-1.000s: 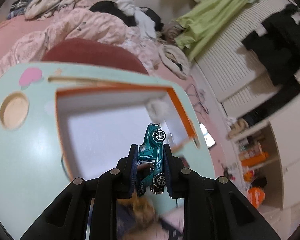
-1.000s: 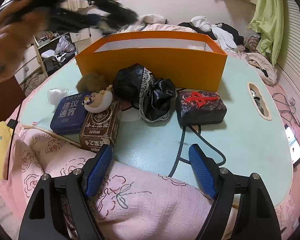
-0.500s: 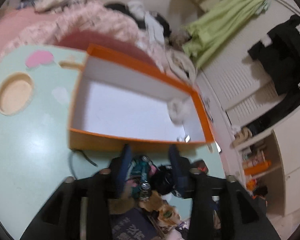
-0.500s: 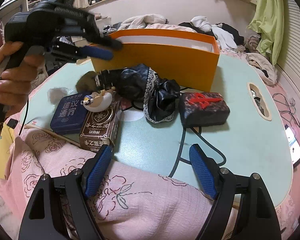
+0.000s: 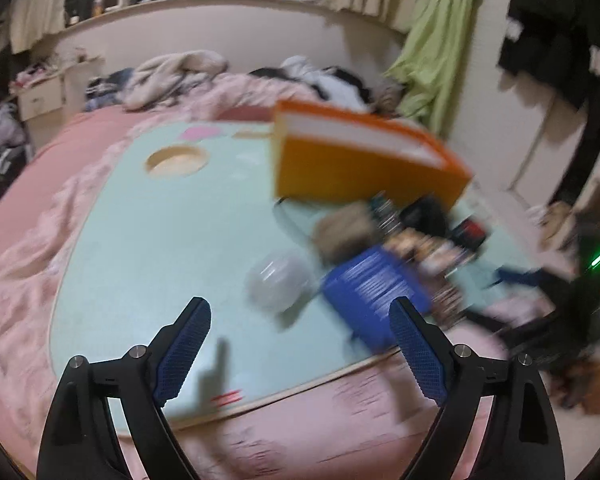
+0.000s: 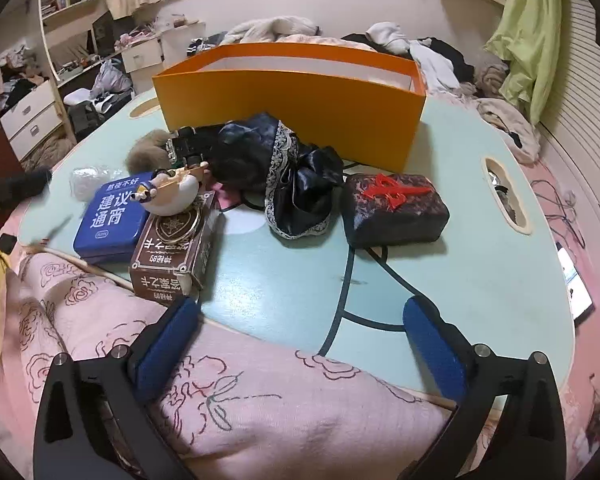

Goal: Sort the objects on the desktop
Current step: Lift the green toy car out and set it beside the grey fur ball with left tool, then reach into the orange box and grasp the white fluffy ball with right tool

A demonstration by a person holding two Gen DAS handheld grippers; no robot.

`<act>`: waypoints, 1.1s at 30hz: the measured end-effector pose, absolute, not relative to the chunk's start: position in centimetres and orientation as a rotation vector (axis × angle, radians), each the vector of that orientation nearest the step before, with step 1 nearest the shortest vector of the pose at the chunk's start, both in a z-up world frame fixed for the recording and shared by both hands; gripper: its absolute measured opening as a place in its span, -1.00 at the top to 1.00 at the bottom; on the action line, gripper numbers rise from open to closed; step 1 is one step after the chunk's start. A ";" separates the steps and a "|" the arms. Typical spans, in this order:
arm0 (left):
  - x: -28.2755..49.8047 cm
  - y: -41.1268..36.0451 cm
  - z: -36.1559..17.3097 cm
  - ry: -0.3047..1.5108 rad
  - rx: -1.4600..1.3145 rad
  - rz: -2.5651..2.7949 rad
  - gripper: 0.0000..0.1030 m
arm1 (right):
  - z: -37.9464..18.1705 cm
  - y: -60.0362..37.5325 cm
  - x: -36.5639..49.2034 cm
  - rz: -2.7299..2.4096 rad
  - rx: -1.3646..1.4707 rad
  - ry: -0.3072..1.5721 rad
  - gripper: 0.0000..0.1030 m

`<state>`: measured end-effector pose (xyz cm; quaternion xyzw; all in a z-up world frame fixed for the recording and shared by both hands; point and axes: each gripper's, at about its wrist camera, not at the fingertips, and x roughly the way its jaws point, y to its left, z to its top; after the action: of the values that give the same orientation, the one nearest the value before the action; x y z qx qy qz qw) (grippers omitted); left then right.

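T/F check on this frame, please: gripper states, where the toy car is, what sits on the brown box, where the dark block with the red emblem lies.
1. Both grippers are open and empty. True: left gripper, right gripper.
2. The toy car is inside the orange box. False: it lies on the table in front of the box.
3. A figurine sits on the brown box. True.
4. The dark block with the red emblem lies on the blue tin. False: on the table, apart.

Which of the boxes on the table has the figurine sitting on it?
The brown box, nearest the table's front edge. The white figurine rests on its far end; the blue tin beside it and the dark box with red ornament carry none.
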<state>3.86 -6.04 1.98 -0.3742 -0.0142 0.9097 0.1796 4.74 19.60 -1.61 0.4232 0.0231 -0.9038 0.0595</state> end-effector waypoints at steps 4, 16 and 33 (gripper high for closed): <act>3.2 -4.7 1.1 0.049 -1.009 2.562 -0.76 | -1.6 19.6 5.0 -2.737 1.284 0.073 -0.99; 3.3 -2.3 2.8 -0.096 -0.908 2.335 -0.74 | -1.5 19.6 5.0 -2.737 1.282 0.071 -0.99; 5.0 -1.0 -0.7 0.271 -1.013 2.578 -0.99 | -0.9 20.0 5.0 -2.736 1.247 0.021 -0.78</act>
<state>5.03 -0.96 -0.68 -0.3581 0.0957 0.9115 0.1784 5.01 19.97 -0.86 0.4139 0.0068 -0.9078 0.0670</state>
